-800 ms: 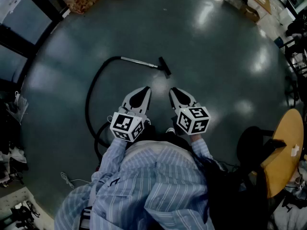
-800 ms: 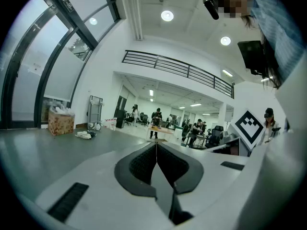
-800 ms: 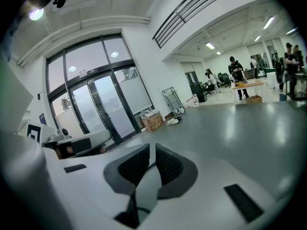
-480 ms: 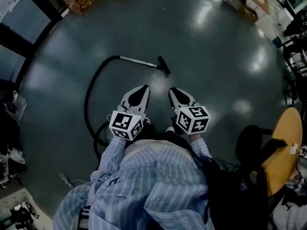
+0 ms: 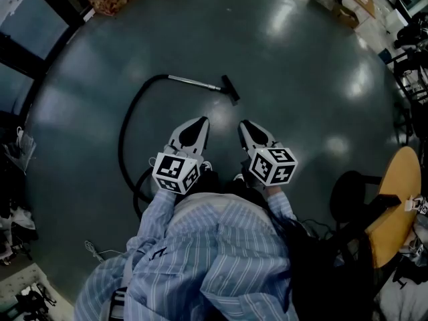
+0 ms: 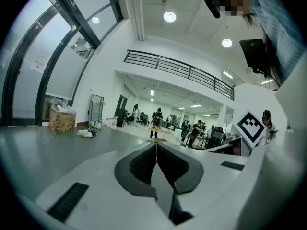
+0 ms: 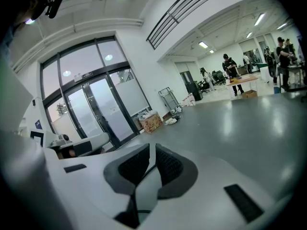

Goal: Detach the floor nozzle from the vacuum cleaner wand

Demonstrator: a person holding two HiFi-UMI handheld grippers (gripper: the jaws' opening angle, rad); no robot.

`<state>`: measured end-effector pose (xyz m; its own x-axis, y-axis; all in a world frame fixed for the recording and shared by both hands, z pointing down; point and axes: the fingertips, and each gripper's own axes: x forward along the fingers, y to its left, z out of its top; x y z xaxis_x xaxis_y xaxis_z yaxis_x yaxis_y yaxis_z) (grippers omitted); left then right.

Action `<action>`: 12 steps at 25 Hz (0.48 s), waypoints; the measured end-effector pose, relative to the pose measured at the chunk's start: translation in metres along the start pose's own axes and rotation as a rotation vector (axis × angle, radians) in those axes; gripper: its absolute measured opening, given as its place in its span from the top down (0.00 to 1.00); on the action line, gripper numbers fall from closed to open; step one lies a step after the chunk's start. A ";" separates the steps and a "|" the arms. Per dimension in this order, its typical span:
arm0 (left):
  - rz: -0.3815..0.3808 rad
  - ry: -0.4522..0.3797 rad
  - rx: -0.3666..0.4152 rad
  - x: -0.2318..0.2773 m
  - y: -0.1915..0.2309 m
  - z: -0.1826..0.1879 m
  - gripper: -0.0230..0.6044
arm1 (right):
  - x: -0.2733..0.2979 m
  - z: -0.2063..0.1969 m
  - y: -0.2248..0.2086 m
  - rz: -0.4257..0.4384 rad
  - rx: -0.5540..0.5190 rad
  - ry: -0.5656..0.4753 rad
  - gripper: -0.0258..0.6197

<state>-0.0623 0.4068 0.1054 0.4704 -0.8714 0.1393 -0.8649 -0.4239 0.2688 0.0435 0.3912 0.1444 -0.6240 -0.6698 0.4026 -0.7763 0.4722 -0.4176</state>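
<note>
Floor nozzle [image 5: 231, 89] untouched; the detaching is all still to do.
It lies on the dark floor [image 5: 301, 65] ahead of the person and seems joined to the wand [image 5: 194, 83], though the joint is too small to be sure, and the hose [image 5: 127, 132] curls back to their left. The left gripper [image 5: 195, 127] and right gripper [image 5: 246, 127] hover close to the body, well apart from the nozzle, jaws together on nothing. Since the earlier frame, the right gripper has edged slightly outward and the nozzle sits a touch higher in the head view.

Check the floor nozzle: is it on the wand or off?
On. The black floor nozzle sits joined to the end of the metal wand lying on the floor.
</note>
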 end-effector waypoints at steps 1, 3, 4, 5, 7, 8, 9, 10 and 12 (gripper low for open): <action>0.002 0.002 -0.001 0.000 0.005 0.000 0.95 | 0.003 0.000 0.001 -0.003 -0.001 0.003 0.89; 0.004 0.005 -0.002 -0.002 0.014 0.001 0.95 | 0.010 -0.001 0.005 -0.005 -0.006 0.009 0.89; 0.003 0.006 -0.005 -0.003 0.018 0.000 0.95 | 0.012 -0.002 0.008 0.002 -0.008 0.015 0.89; 0.000 0.008 -0.009 -0.004 0.022 -0.001 0.95 | 0.014 -0.004 0.011 0.015 -0.006 0.022 0.89; -0.014 0.014 -0.026 -0.006 0.030 -0.002 0.95 | 0.019 -0.005 0.019 0.042 0.012 0.035 0.89; -0.019 0.014 -0.035 -0.007 0.034 -0.002 0.95 | 0.021 -0.005 0.021 0.048 0.023 0.038 0.90; -0.022 0.014 -0.042 -0.007 0.039 -0.002 0.95 | 0.024 -0.005 0.023 0.047 0.033 0.039 0.90; -0.023 0.013 -0.047 -0.008 0.043 -0.002 0.95 | 0.026 -0.006 0.023 0.040 0.038 0.039 0.90; -0.028 0.017 -0.053 -0.010 0.048 -0.005 0.95 | 0.027 -0.010 0.022 0.015 0.044 0.041 0.89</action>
<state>-0.1080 0.3966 0.1218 0.4976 -0.8549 0.1468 -0.8409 -0.4340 0.3234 0.0088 0.3885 0.1541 -0.6391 -0.6384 0.4289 -0.7629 0.4553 -0.4591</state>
